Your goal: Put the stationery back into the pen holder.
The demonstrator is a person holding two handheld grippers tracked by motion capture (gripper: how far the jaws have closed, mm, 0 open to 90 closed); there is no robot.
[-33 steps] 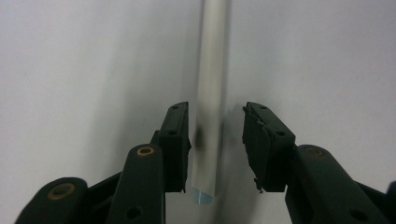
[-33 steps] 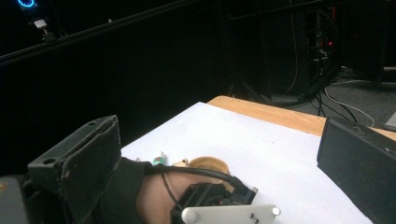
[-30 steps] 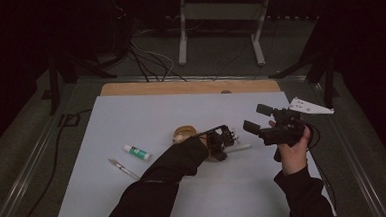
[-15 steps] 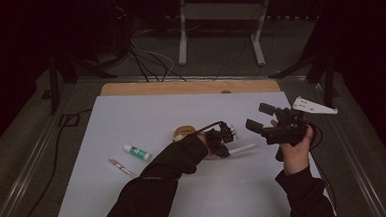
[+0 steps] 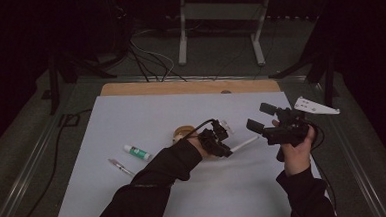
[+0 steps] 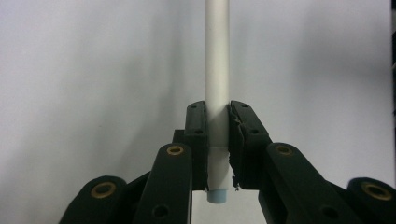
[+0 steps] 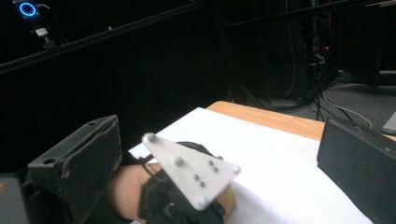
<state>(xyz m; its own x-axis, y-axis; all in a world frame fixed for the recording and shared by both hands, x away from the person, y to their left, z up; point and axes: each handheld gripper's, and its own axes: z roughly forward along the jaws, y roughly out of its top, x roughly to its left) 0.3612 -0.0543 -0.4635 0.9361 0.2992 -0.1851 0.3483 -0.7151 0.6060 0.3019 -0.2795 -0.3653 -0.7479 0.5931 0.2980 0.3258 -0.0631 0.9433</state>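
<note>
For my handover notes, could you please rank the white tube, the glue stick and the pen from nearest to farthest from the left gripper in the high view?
1. White tube, clamped in the left gripper.
2. Glue stick, to its left.
3. Pen, farther left and nearer the person.

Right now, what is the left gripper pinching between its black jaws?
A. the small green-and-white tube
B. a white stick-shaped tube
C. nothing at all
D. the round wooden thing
B. In the left gripper view, the left gripper has both pads pressed on a white tube, while the green-and-white tube lies apart on the white sheet.
</note>
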